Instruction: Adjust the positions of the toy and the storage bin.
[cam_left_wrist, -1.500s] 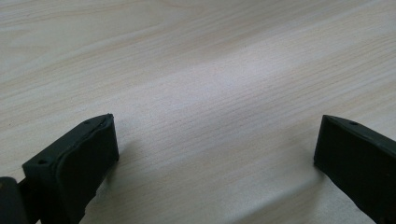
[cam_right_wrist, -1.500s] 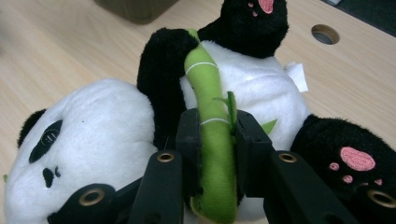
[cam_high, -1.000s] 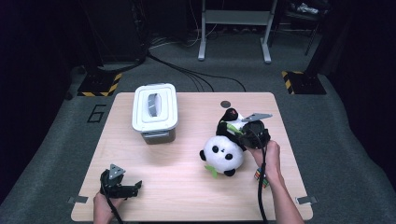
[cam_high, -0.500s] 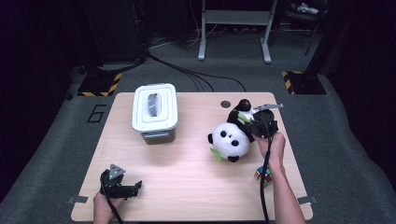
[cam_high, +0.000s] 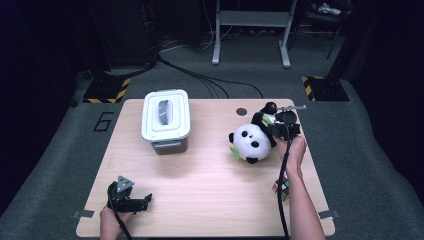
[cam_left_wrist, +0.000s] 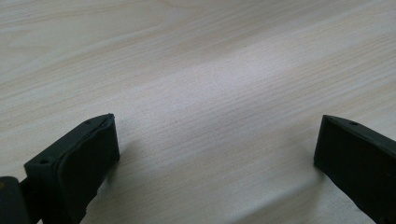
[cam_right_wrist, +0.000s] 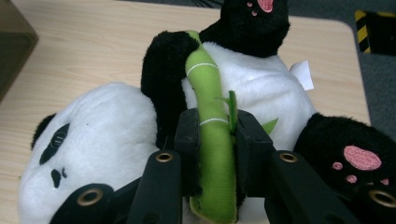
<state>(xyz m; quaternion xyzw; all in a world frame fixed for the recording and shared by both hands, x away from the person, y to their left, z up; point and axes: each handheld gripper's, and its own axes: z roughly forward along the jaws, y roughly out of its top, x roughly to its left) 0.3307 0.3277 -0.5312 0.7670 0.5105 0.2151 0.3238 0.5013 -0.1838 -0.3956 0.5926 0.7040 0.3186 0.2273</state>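
**Bamboo pinch carries the panda along the right side**

With its two black jaws clamped on the green bamboo stalk (cam_right_wrist: 212, 154), the right gripper (cam_high: 280, 129) has the plush panda (cam_high: 250, 142) by the thinnest part on offer. From the right gripper view the stalk runs straight up between the jaws, squeezed narrow where they bite, and the panda's white belly and black arm sit right behind it. Soft stuff, this: the stalk is stuffed fabric, it gives under pressure and it looks stitched to the toy, so the whole body hangs off that one seam. Light, I'd judge, but floppy, and the head is likely to swing. A grip on the torso or an arm would be steadier, though the body is probably too wide for these jaws, so the bamboo is the sensible handle.

Out from there, the panda is over the right half of the table (cam_high: 200, 185), head toward the middle, feet toward the far edge. A coloured cube (cam_high: 282, 188) rests near the right forearm. The white lidded bin (cam_high: 165, 120) stands well apart on the left.

Down at the near left corner, the left gripper (cam_high: 131, 201) waits spread wide, nothing but bare wood between its jaws.
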